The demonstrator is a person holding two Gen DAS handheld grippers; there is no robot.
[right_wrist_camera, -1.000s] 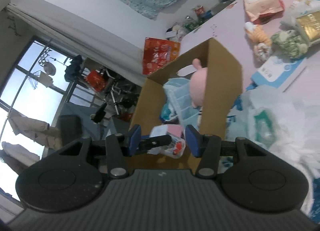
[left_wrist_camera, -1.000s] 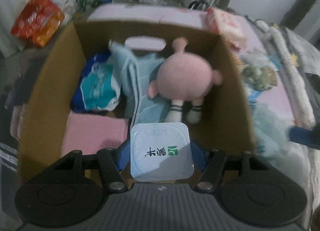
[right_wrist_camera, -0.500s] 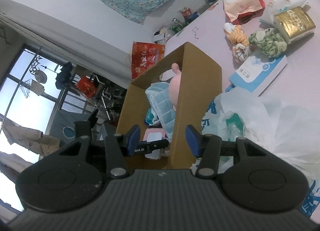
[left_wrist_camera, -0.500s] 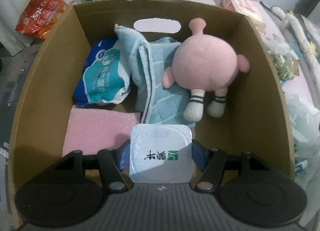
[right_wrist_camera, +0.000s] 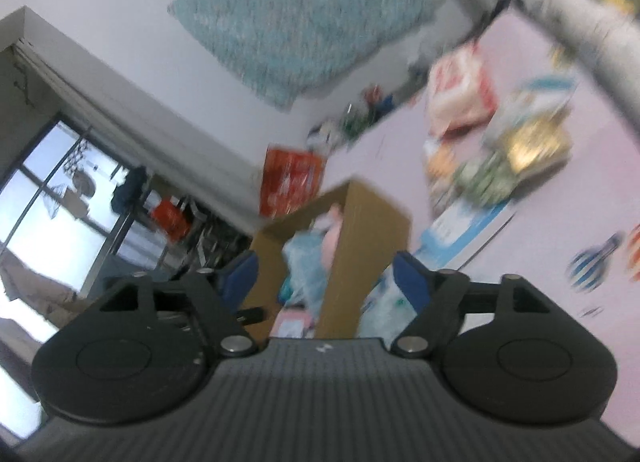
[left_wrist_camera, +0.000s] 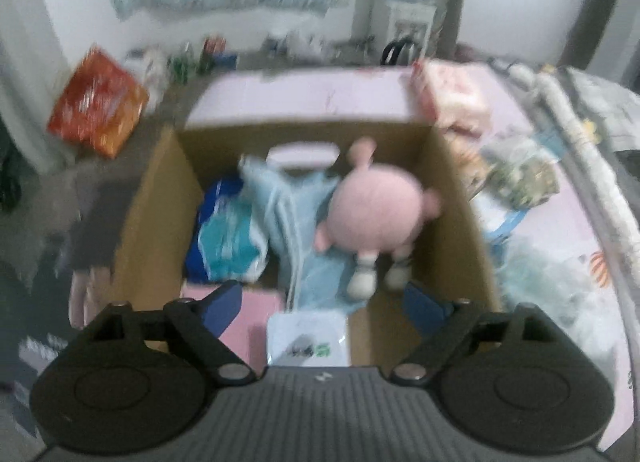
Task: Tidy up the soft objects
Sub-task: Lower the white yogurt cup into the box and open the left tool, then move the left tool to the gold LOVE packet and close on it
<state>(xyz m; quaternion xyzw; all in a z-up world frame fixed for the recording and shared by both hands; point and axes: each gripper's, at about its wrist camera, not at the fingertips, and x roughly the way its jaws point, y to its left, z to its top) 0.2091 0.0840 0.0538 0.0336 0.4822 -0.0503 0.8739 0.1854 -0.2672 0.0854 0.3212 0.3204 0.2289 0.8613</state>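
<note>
Left wrist view, left to right. Cardboard box, open top. Inside at left: blue-and-teal soft pack, pink foam pad below it. Centre: light blue towel, folded and bunched. Right: pink plush toy, back up, feet toward the camera. White tissue pack lies on the box floor at the near edge. Left tool spread wide above it; its jaws have just been opening and the pads stand clear of the pack, so it reads as let go.

Right wrist view: right tool also wide, jaws just opened, nothing between them. The box sits ahead of it; further right, on the pink bed sheet, more packs lie blurred.

Handling, as judged: everything here is light and squashy. The film-wrapped packs may slip, so grip across the short sides. The plush gives; take it by the body, not a limb.
</note>
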